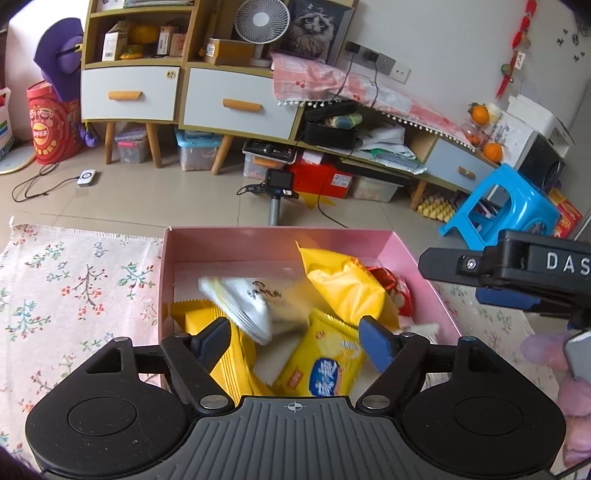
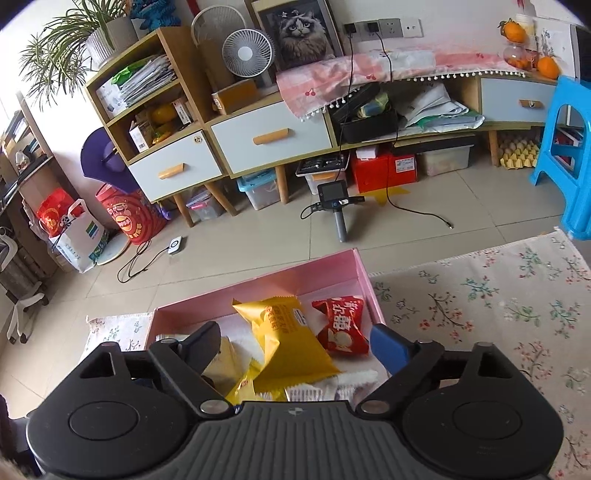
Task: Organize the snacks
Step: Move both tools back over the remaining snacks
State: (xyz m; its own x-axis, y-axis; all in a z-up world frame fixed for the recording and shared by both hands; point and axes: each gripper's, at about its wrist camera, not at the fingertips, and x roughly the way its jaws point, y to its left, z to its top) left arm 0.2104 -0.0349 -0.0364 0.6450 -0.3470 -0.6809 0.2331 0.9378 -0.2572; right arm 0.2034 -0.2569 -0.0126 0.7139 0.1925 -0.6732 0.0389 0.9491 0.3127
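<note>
The pink box (image 1: 369,242) sits on a floral cloth (image 1: 74,280) spread over the tabletop, and the snacks lie inside it: a large yellow packet (image 2: 284,343), a red packet (image 2: 341,326) beside it by the right wall, a yellow-and-blue packet (image 1: 321,365), a flat yellow packet (image 1: 236,365), and a white packet (image 1: 251,299), blurred, lying tilted across the others. Beyond the tabletop is a tiled floor (image 2: 258,240), a cabinet (image 1: 177,92) with white drawers, a small fan (image 2: 248,53), a cat picture (image 2: 299,33) and a blue stool (image 1: 506,206). A handheld camera (image 1: 277,184) stands on the floor just past the box. My left gripper (image 1: 295,341) and right gripper (image 2: 295,345) both point down into the box, jaws wide apart, gripping nothing. My right hand (image 1: 565,369) shows at the left view's edge.
</note>
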